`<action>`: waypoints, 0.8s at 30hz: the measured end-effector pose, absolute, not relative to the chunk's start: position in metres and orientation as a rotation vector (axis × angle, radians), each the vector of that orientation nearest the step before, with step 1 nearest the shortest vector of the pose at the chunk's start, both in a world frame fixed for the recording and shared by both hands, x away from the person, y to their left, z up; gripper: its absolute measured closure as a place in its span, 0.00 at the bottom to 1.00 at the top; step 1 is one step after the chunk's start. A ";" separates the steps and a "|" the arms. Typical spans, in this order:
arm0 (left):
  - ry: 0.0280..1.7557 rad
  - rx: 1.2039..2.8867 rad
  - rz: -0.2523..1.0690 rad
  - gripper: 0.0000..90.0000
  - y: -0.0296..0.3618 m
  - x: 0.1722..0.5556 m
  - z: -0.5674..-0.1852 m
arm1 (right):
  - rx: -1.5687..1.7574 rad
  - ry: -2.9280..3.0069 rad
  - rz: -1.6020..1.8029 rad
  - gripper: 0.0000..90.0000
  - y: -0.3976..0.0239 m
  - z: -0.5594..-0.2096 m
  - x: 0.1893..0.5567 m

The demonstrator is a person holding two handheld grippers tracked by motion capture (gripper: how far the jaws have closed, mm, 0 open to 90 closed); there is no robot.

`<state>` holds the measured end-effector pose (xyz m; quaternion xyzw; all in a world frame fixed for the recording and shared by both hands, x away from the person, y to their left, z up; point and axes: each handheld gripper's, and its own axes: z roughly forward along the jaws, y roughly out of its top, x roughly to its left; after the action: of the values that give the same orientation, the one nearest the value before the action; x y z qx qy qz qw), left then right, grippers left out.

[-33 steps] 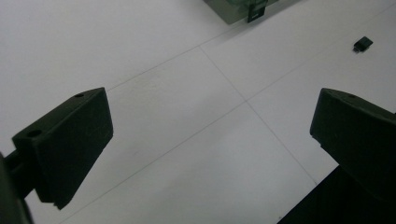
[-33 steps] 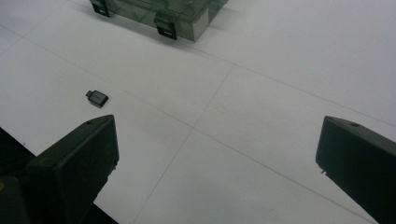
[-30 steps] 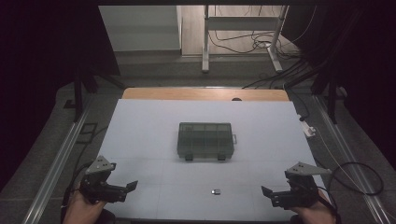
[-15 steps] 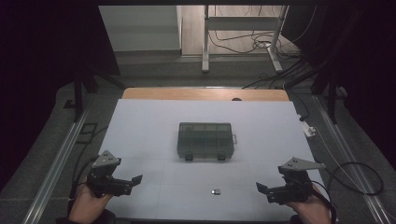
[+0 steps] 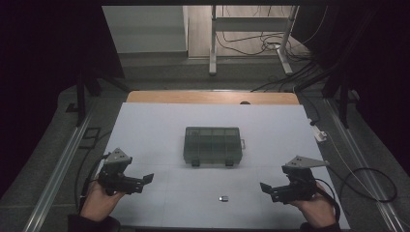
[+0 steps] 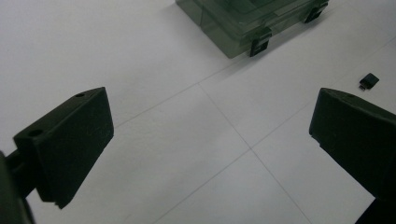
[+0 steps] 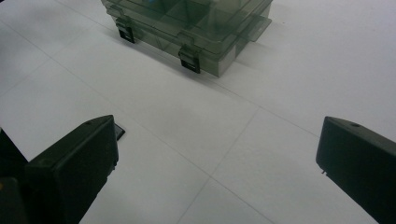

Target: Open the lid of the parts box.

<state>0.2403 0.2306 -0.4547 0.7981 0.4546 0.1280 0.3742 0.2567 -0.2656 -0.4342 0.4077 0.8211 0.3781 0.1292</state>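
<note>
Smoky translucent plastic, the compartment box (image 5: pixel 212 144) sits closed at the centre of the white counter (image 5: pixel 145 125), long axis running left to right across the frame, latches facing the bottom edge. Left tool (image 5: pixel 147 180) and right tool (image 5: pixel 265 188) hover released, jaws spread. Best approach: come in level and square to the two latches, avoiding the small black piece (image 5: pixel 223 198).

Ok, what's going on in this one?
A person holds a gripper in each hand at the near edge of a white table. The left gripper and the right gripper are both open and hold nothing. A closed, clear compartment box with two front latches sits mid-table, and a small dark part lies loose on the table between the grippers. Neither gripper touches the box or the part.
</note>
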 end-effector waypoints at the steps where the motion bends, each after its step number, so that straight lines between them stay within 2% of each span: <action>1: 1.157 2.043 0.324 0.00 0.230 0.242 -0.454 | 1.186 2.389 1.103 0.00 -0.265 -0.434 0.258; 24: 1.092 2.072 0.233 0.00 0.217 0.273 -0.457 | 1.179 2.412 1.120 0.00 -0.243 -0.437 0.288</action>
<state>0.2732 0.2175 -0.4567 0.8128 0.4284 0.0916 0.3839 0.2884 -0.2428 -0.4369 0.4026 0.8235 0.3824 0.1162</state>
